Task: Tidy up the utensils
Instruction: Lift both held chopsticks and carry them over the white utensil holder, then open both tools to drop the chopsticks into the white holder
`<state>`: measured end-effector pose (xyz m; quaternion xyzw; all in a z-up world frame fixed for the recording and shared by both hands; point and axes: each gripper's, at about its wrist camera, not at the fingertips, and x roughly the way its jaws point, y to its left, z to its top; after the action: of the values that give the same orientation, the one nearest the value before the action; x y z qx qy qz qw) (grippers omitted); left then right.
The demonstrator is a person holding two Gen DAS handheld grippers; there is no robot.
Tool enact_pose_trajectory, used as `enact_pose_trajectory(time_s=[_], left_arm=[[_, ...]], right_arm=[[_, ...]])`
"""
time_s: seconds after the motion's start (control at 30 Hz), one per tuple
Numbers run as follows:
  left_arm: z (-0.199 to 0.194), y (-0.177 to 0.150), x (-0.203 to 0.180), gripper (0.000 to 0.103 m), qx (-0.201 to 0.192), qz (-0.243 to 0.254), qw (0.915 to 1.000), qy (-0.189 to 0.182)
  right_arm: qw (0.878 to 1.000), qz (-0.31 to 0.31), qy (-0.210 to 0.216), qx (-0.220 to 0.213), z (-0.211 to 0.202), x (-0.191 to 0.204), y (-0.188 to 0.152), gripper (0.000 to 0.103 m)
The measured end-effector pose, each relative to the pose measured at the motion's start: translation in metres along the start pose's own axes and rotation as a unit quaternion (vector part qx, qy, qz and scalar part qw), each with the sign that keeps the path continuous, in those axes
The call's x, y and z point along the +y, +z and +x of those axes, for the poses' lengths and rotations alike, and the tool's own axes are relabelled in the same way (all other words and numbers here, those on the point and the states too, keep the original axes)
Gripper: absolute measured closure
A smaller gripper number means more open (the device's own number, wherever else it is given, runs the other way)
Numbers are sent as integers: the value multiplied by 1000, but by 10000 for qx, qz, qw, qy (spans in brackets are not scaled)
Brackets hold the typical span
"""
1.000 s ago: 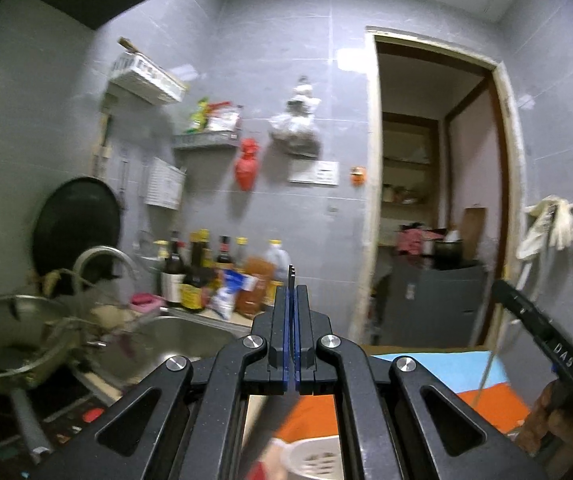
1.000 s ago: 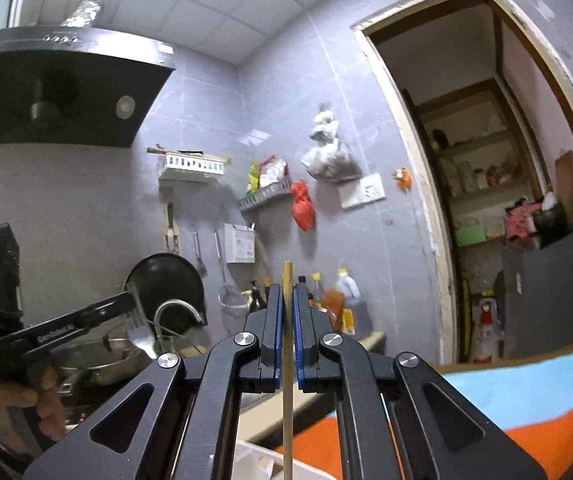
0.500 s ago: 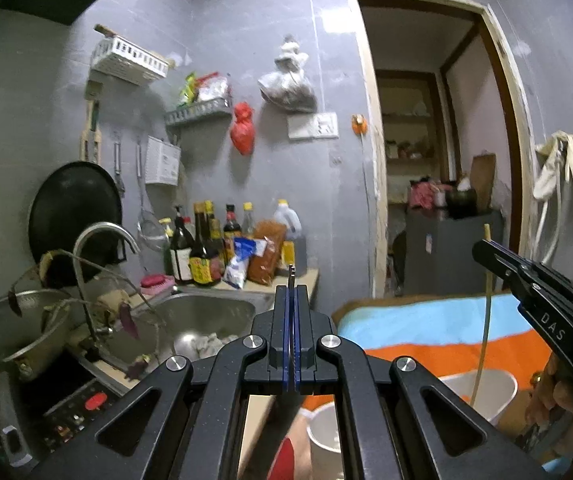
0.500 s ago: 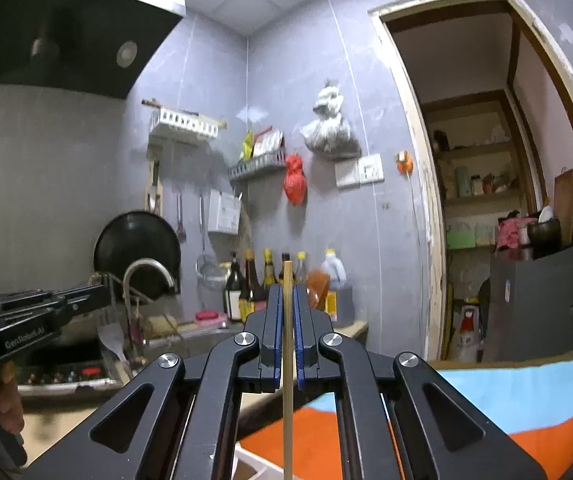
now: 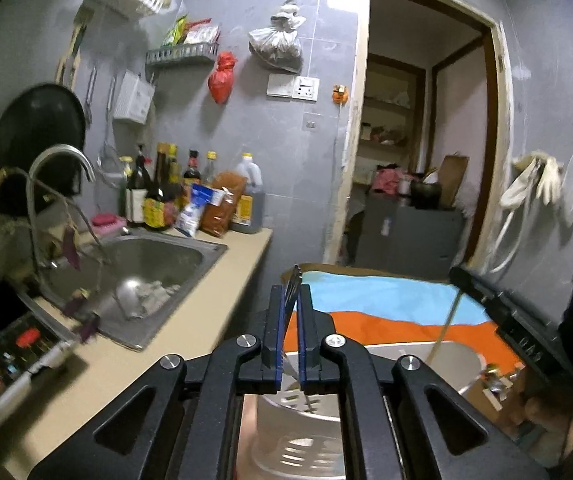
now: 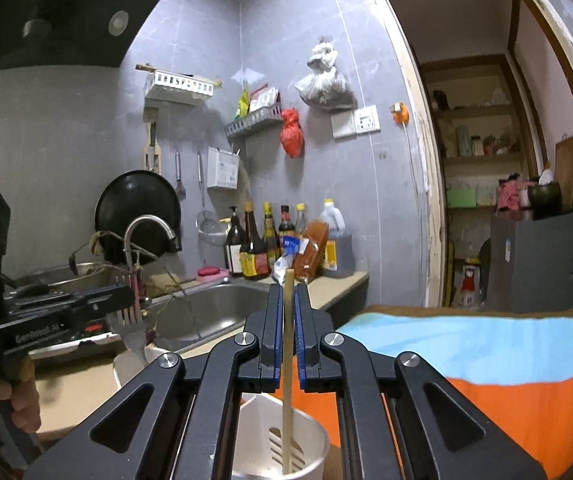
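- Grey-tiled kitchen, from the left wrist: the beige desk (image 5: 190, 344) and its sink (image 5: 158, 264) lie left of the white cup (image 5: 466, 368). A blue and orange cloth (image 5: 386, 300) lies behind the cup, with an open doorway (image 5: 426, 160) beyond.
- Over the cup, the left claw (image 5: 290, 304) has come down. Its jaws have just parted a little but remain clenched on the fork (image 5: 293, 280), which tilts between them, tines up and handle dipping into the cup.
- To the right of the cup, the right claw (image 5: 458, 276) lowers a chopstick (image 5: 448, 320) to its rim.
- From the right wrist, that claw has sunk too. It is clenched on the upright chopstick, whose lower end now stands inside the cup.
- Bottles (image 6: 262, 248) line the wall behind the cup.
- Both utensils look ready to be released.
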<state>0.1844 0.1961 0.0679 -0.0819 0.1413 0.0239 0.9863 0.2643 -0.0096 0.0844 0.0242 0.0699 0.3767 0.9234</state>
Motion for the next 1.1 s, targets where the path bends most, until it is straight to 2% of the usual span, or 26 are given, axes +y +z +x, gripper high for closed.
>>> enact_pose_trajectory(time_s=[0.1,0.13,0.17,0.23,0.33,0.4,0.47,0.6,0.67,0.7,0.77,0.97,1.03,1.1], left_arm=[[-4,5,3,94,36,-122,9998,-174],[-7,7,2,87,29,-123,9997,-209],[-9,7,2,74,9,-132,9996,-233],[-13,9,3,58,-75,-197,9995,-242],[-17,12,1,58,-106,-227,9992,-298],[-18,13,-1,57,-113,-196,9993,-283],[-20,14,-5,53,-140,-147,9994,-269],[-24,17,-13,43,-247,-82,9994,-246],[-27,17,-20,37,-296,-53,9993,-233],[-29,17,-23,36,-336,-23,9991,-238],[-34,18,-34,28,-455,101,9986,-235],[-39,17,-65,21,-654,323,9970,-244],[-42,16,-76,18,-728,397,9962,-257],[-44,15,-88,15,-800,495,9952,-277]], right_arm=[[9998,115,47,126,-2,-4,-3,96],[9998,138,60,159,-3,-5,-3,94],[9997,158,71,184,-4,-6,-4,89],[9996,185,78,194,-7,-6,-5,78],[9996,174,89,192,-12,-5,-4,76],[9997,155,73,161,-14,-4,-3,70],[9998,165,64,97,-20,-5,-1,58],[9999,155,-38,-63,-36,-8,7,48],[9997,155,-95,-131,-45,-12,11,31],[9996,155,-128,-175,-49,-14,14,27],[9994,96,-214,-265,-60,-18,18,23],[9969,-175,-574,-514,-100,-30,29,4],[9955,-248,-702,-592,-114,-34,31,0],[9938,-314,-825,-682,-128,-39,32,0]])
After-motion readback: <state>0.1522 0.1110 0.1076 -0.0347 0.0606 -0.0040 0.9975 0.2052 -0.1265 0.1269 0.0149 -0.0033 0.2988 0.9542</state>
